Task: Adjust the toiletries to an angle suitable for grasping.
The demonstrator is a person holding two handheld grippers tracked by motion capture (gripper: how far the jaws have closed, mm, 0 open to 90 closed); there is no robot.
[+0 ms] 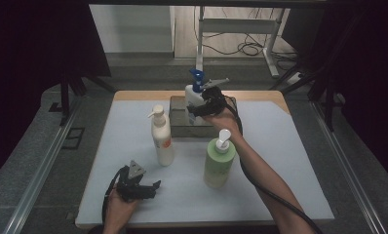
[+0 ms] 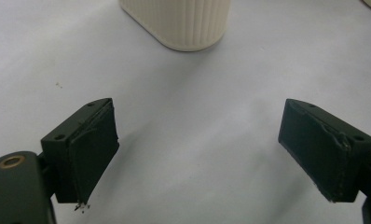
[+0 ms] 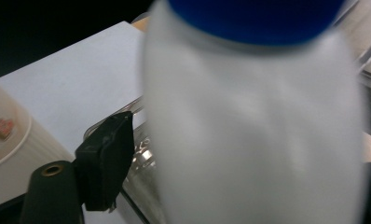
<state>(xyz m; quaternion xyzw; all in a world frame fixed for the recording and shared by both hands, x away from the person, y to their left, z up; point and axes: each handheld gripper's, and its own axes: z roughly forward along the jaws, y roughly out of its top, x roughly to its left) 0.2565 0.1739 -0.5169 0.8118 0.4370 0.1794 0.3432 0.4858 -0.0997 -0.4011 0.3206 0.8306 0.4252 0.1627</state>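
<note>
Blurred spray bottle between right jaws; clear tray behind.

Smooth white plastic spray bottle, matt white tabletop

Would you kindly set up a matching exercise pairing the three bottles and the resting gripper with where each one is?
Things:
1. White spray bottle with blue trigger top
2. Cream pump bottle with orange label
3. Pale green pump bottle with white pump
4. Left gripper

Places:
A. Low at the table's near left, jaws apart
B. Upright, nearest the person's right forearm
C. In the clear tray at the far edge, between the right gripper's jaws
D. Upright, left of centre

Pairs: 1-C, 2-D, 3-B, 4-A
</note>
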